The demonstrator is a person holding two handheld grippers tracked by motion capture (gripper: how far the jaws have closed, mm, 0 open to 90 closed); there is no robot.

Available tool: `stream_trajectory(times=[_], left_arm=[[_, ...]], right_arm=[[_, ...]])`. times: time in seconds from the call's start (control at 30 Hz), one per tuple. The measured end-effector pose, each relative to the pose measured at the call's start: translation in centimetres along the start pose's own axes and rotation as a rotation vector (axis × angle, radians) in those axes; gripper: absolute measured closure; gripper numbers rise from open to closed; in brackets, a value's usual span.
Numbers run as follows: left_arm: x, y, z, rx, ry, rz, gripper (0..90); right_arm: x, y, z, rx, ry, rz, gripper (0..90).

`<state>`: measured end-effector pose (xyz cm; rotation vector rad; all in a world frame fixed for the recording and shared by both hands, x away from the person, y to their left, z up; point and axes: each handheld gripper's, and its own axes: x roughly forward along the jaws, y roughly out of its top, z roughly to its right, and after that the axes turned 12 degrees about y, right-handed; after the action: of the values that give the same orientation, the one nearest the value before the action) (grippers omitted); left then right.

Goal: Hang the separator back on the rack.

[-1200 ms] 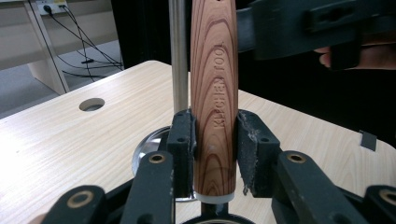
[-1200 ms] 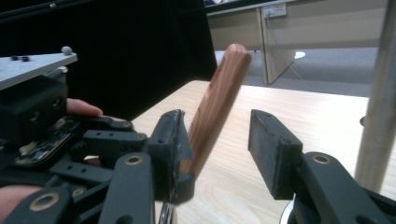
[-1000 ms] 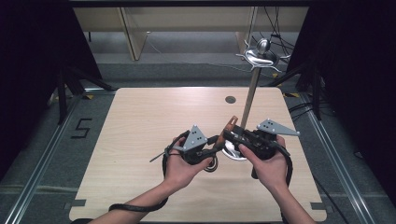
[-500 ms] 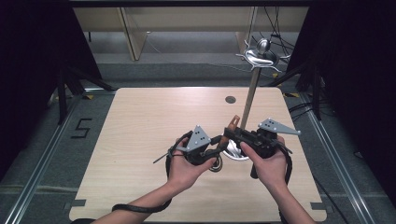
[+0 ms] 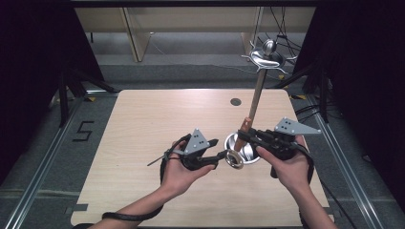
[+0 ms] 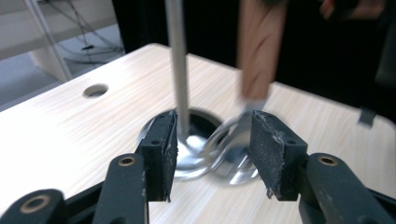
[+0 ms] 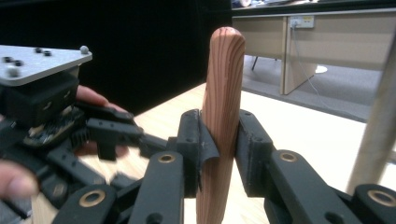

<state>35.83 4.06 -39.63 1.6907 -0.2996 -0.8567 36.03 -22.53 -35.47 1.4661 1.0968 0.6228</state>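
A: Right gripper (image 7: 219,154) clamps the wooden handle (image 7: 223,93), utensil upright over the steel base (image 5: 241,143)!

B: Left gripper (image 6: 212,156), jaws just opening, released; the stand's pole (image 6: 177,60) rises just ahead.

Light wooden table (image 5: 143,143) mid-frame, left gripper (image 5: 220,154) lower centre with jaws just opened beside a metal ring (image 5: 234,159), right gripper (image 5: 244,137) clamped on a wooden handle (image 5: 245,127), upright metal stand (image 5: 258,95) (round base (image 5: 239,141) on table) right of centre.
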Motion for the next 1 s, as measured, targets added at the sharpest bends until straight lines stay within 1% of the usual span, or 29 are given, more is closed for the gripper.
stream_trajectory(times=[0.03,0.07,0.1,0.13,0.17,0.2,0.23,0.27,0.3,0.33,0.37,0.4,0.43,0.47,0.5,0.53,0.57,0.6,0.63,0.67,0.7,0.73,0.77,0.8,0.83,0.87,0.9,0.93,1.0], left_arm=[[-0.2,-0.1,-0.3,0.011,0.005,-0.012,50.9],[-0.5,-0.3,-0.8,0.024,0.011,-0.025,50.9],[-0.9,-0.6,-1.4,0.034,0.014,-0.031,50.8],[-1.1,-0.7,-1.7,0.034,0.021,-0.038,50.6],[-1.5,-1.0,-2.3,0.052,0.026,-0.050,50.4],[-1.9,-1.3,-2.8,0.057,0.046,-0.061,49.9],[-2.2,-1.5,-3.2,0.062,0.059,-0.066,49.4],[-2.5,-1.8,-3.7,0.060,0.072,-0.074,49.4],[-2.9,-2.1,-4.3,0.064,0.077,-0.084,49.2],[-3.2,-2.3,-4.8,0.064,0.077,-0.088,48.9],[-3.6,-2.7,-5.3,0.054,0.089,-0.096,48.7],[-4.1,-3.3,-5.9,0.037,0.104,-0.104,48.6],[-4.5,-3.7,-6.5,0.039,0.111,-0.107,48.6],[-5.0,-4.1,-7.2,0.056,0.120,-0.110,48.7],[-5.2,-4.5,-7.6,0.045,0.133,-0.114,48.7],[-5.8,-5.2,-8.3,0.052,0.152,-0.122,48.7],[-6.1,-5.8,-8.7,0.046,0.173,-0.121,48.6],[-6.5,-6.2,-9.1,0.041,0.185,-0.122,48.5],[-7.0,-6.7,-9.7,0.053,0.194,-0.132,48.1],[-7.3,-7.2,-10.0,0.020,0.204,-0.124,47.9],[-7.9,-7.8,-10.6,0.008,0.215,-0.125,47.7],[-8.3,-8.3,-10.9,-0.010,0.216,-0.124,47.5],[-8.7,-8.7,-11.3,-0.018,0.220,-0.132,47.5],[-9.0,-8.9,-11.6,-0.015,0.224,-0.132,47.5],[-9.3,-9.2,-11.7,-0.036,0.231,-0.129,47.5],[-9.6,-9.5,-12.0,-0.038,0.233,-0.122,47.5],[-9.9,-9.7,-12.2,-0.039,0.241,-0.123,47.5],[-10.1,-9.9,-12.3,-0.060,0.246,-0.119,47.4],[-10.4,-10.1,-12.6,-0.069,0.259,-0.109,47.2]], right_arm=[[-0.4,0.1,-0.1,0.007,-0.008,0.001,74.2],[-0.7,0.2,0.1,-0.014,-0.015,-0.005,74.2],[-1.1,0.3,0.2,-0.016,-0.021,-0.006,74.2],[-1.6,0.4,0.3,-0.021,-0.025,-0.008,74.2],[-1.9,0.4,0.3,-0.009,-0.027,-0.006,74.2],[-2.3,0.4,0.4,-0.005,-0.032,-0.006,74.2],[-2.7,0.4,0.8,-0.021,-0.026,-0.008,74.2],[-3.0,0.4,0.8,-0.008,-0.025,-0.006,74.2],[-3.3,0.4,1.0,-0.011,-0.012,-0.009,74.2],[-3.6,0.4,1.0,0.007,-0.011,-0.015,74.2],[-3.8,0.5,1.3,-0.023,-0.007,-0.016,74.2],[-4.2,0.5,1.4,-0.007,0.002,-0.032,74.2],[-4.5,0.6,1.7,-0.029,0.007,-0.043,74.2],[-4.7,0.6,1.7,-0.019,0.009,-0.048,74.2],[-4.9,0.6,1.9,-0.050,0.005,-0.046,74.2],[-5.0,0.6,2.0,-0.059,0.000,-0.045,74.2],[-5.2,0.6,1.9,-0.024,0.019,-0.057,74.2],[-5.3,0.6,2.1,-0.040,0.009,-0.054,74.2],[-5.3,0.6,2.2,-0.058,0.007,-0.048,74.2],[-5.5,0.6,2.1,-0.028,0.015,-0.067,74.2],[-5.5,0.6,2.3,-0.039,0.003,-0.069,74.2],[-5.6,0.6,2.3,-0.032,0.013,-0.073,74.2],[-5.5,0.6,2.3,-0.022,0.009,-0.069,74.2],[-5.5,0.7,2.4,-0.041,0.000,-0.063,74.2],[-5.5,0.8,2.4,-0.031,0.004,-0.077,74.2],[-5.5,0.9,2.3,-0.024,0.006,-0.075,74.2],[-5.4,1.0,2.5,-0.056,-0.002,-0.055,74.2],[-5.5,1.1,2.3,-0.025,0.005,-0.075,74.2],[-5.5,1.4,2.4,-0.045,-0.004,-0.066,74.2]])
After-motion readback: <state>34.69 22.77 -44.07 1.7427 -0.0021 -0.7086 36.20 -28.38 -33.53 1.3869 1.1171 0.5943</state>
